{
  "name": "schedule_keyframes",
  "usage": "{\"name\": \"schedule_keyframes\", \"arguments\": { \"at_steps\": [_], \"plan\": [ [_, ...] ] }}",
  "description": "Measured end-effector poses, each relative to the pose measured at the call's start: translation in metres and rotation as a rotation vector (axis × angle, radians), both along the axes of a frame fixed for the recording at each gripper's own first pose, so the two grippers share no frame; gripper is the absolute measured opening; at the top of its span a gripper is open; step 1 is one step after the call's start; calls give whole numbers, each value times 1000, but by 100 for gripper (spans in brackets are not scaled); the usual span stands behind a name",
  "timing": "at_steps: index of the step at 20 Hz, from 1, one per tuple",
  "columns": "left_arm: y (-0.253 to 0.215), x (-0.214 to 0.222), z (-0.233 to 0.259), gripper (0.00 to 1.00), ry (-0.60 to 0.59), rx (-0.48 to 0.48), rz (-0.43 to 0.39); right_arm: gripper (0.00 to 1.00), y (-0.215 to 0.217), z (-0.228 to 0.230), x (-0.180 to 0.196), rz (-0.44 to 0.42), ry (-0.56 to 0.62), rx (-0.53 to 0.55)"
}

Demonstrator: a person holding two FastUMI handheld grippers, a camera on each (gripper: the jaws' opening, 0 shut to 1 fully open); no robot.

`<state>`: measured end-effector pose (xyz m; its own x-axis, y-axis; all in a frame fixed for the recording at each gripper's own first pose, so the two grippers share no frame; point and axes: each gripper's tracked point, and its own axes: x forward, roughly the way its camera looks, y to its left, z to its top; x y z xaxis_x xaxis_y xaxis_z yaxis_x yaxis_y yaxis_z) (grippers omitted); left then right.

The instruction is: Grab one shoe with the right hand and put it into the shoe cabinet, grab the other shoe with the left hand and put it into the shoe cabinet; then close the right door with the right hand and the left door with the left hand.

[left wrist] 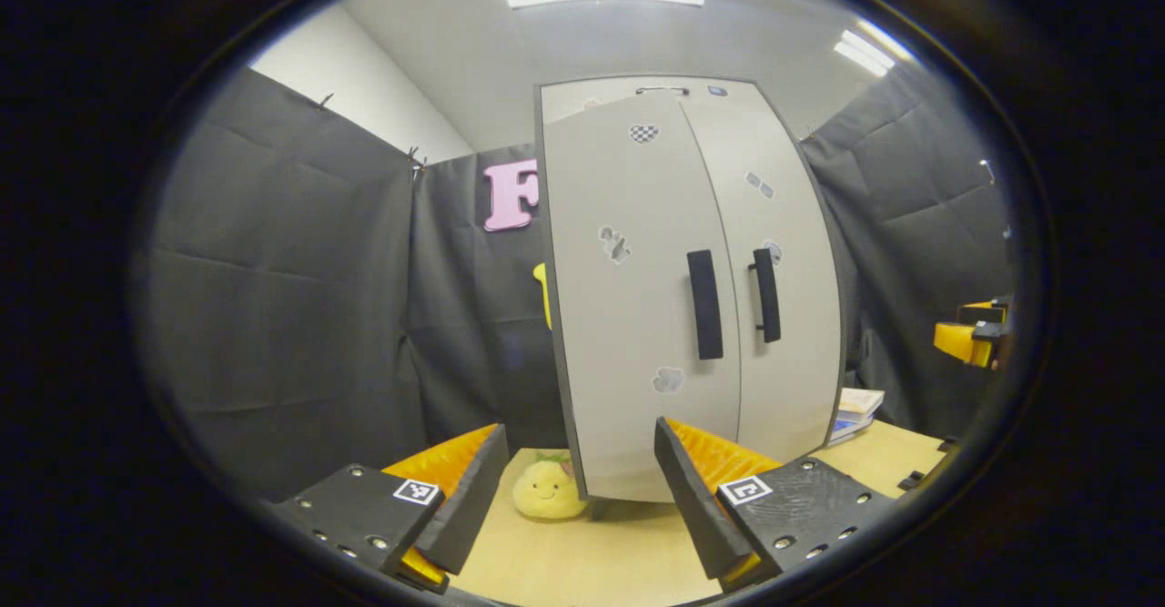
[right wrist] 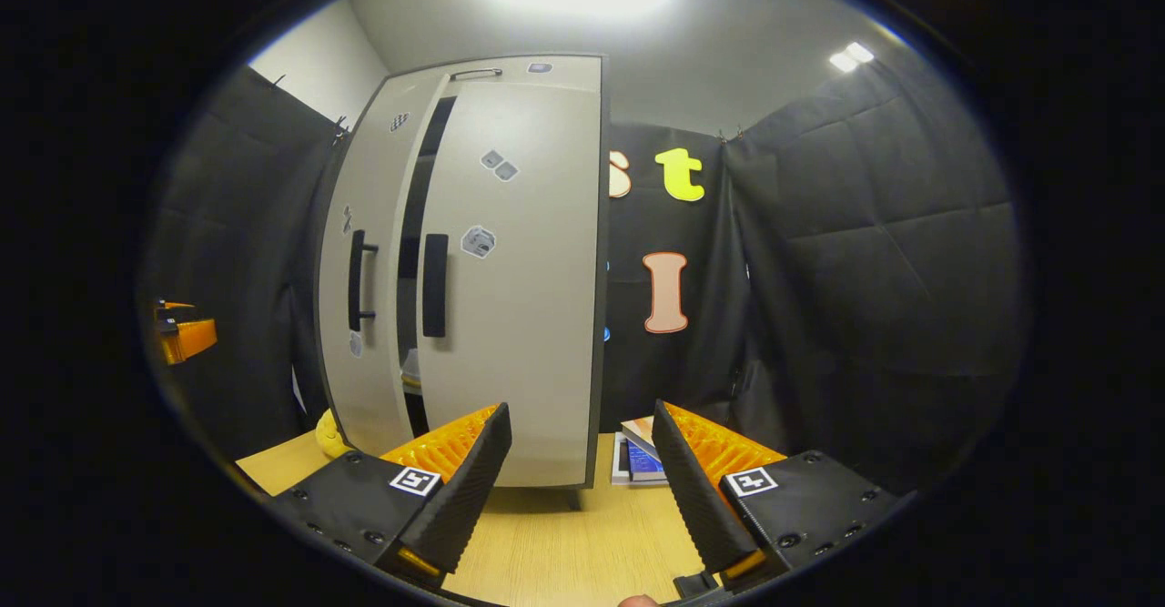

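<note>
A tall grey shoe cabinet [left wrist: 683,288] stands on a wooden table [left wrist: 582,552]. Its left door [left wrist: 637,298] looks shut, while its right door [right wrist: 510,270] stands slightly ajar beside it, showing a dark gap. In front of the cabinet, the left gripper [left wrist: 580,489] and right gripper [right wrist: 580,484] hover released and empty. A yellow plush toy [left wrist: 546,489] lies at the cabinet's left foot, books [right wrist: 637,452] at its right.

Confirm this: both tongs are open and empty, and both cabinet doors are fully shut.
Not quite. Both tongs, left and right, are open and empty, but the doors are not fully shut: the right gripper view shows a dark gap between the left door and the right door of the cabinet.
</note>
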<state>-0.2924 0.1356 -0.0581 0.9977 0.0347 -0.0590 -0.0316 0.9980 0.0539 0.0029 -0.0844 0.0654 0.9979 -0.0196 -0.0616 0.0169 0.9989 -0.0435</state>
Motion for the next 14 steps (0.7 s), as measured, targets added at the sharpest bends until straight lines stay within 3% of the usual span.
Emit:
{"name": "schedule_keyframes", "arguments": {
  "at_steps": [6,14],
  "plan": [
    [6,-13,-9,93,32,-26,31,97,1,7,-23,-1,-25,-15],
    [8,-19,-10,94,34,-29,77,98,13,10,-24,5,-36,-18]
  ]
}}
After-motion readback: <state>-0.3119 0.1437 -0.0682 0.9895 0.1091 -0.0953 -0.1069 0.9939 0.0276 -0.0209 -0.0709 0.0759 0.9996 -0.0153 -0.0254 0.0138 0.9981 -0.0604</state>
